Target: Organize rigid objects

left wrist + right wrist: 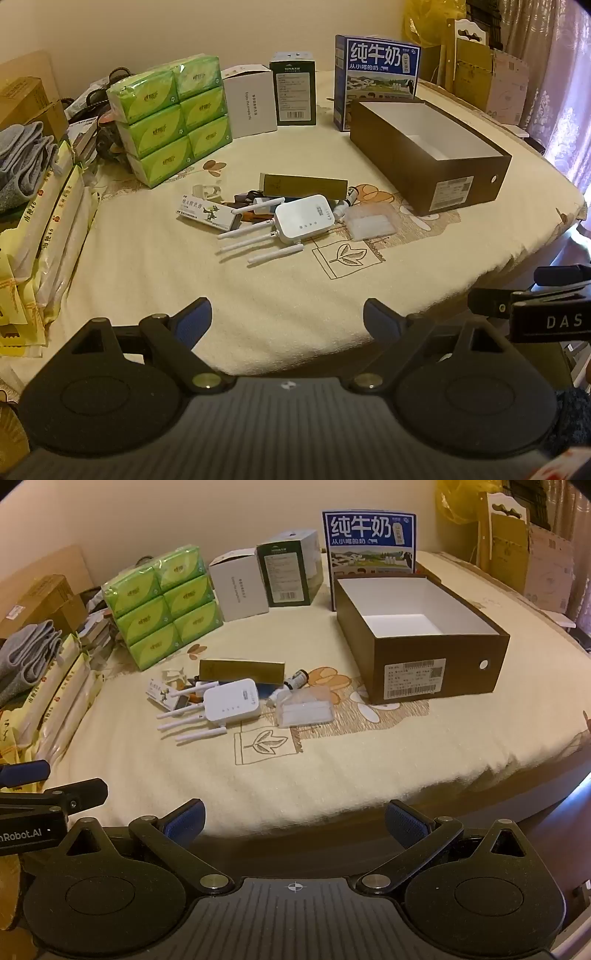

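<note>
A white router (303, 218) (232, 702) with several antennas lies in a small pile on the cream tablecloth (221, 295). Beside it lie a clear plastic case (373, 221) (304, 712), a gold box (303, 184) (242, 670), a white medicine carton (207, 214) (162, 692) and a small vial (351, 194) (297, 677). An open dark brown shoebox (432, 177) (424, 664), white inside and empty, stands to the right. My left gripper (287, 317) and right gripper (294, 818) are both open and empty, low near the table's front edge.
A green tissue pack (171, 118) (162, 605), a white box (249, 105), a dark green box (293, 92) and a blue milk carton (376, 74) (369, 541) stand at the back. Stacked packets and grey cloth (22, 166) fill the left side. Cardboard (480, 77) stands at far right.
</note>
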Action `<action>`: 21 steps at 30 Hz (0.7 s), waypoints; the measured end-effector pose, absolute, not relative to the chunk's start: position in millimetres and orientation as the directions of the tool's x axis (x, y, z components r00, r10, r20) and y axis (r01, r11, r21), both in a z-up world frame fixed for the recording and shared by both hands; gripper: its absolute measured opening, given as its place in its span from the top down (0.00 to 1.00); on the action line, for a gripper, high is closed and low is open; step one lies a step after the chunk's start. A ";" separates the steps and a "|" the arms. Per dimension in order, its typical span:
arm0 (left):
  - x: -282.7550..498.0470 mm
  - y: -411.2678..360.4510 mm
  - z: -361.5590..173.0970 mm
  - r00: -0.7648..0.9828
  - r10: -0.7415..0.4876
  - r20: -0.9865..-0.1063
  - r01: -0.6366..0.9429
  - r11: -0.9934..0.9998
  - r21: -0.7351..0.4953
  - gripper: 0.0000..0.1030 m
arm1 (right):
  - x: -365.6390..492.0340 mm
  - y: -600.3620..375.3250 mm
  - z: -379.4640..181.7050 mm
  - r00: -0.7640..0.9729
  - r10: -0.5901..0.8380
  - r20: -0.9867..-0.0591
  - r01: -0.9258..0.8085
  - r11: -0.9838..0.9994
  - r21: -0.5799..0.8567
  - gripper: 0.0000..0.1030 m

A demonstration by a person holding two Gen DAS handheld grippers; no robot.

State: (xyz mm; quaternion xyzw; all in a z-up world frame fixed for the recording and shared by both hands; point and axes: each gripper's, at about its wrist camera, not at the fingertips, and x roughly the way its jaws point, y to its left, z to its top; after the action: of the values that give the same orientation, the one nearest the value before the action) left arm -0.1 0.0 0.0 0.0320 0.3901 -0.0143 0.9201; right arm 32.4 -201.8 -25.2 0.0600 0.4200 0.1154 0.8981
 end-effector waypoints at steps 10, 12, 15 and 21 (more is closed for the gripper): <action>2.3 1.3 -4.6 0.691 -0.004 -0.723 0.053 0.998 0.045 0.16 | 34.6 -202.2 -25.9 0.619 0.255 -0.743 -0.154 0.967 0.204 0.02; 2.2 1.4 -5.9 0.690 -0.006 -0.724 0.054 0.998 0.043 0.16 | 33.6 -203.2 -26.8 0.619 0.255 -0.743 -0.154 0.967 0.204 0.02; 2.4 2.2 -8.4 0.689 -0.006 -0.725 0.055 0.998 0.044 0.16 | 34.2 -203.6 -26.9 0.618 0.256 -0.744 -0.154 0.967 0.204 0.02; 5.5 -1.8 -2.6 0.688 -0.007 -0.726 0.060 0.997 0.046 0.16 | 36.2 -203.8 -26.6 0.618 0.256 -0.743 -0.155 0.967 0.204 0.02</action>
State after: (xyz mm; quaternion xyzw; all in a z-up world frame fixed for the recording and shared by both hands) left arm 5.5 -1.8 -2.6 0.0331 0.3948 -0.0182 0.9180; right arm 36.2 -203.8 -26.6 0.0599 0.4216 0.1146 0.8975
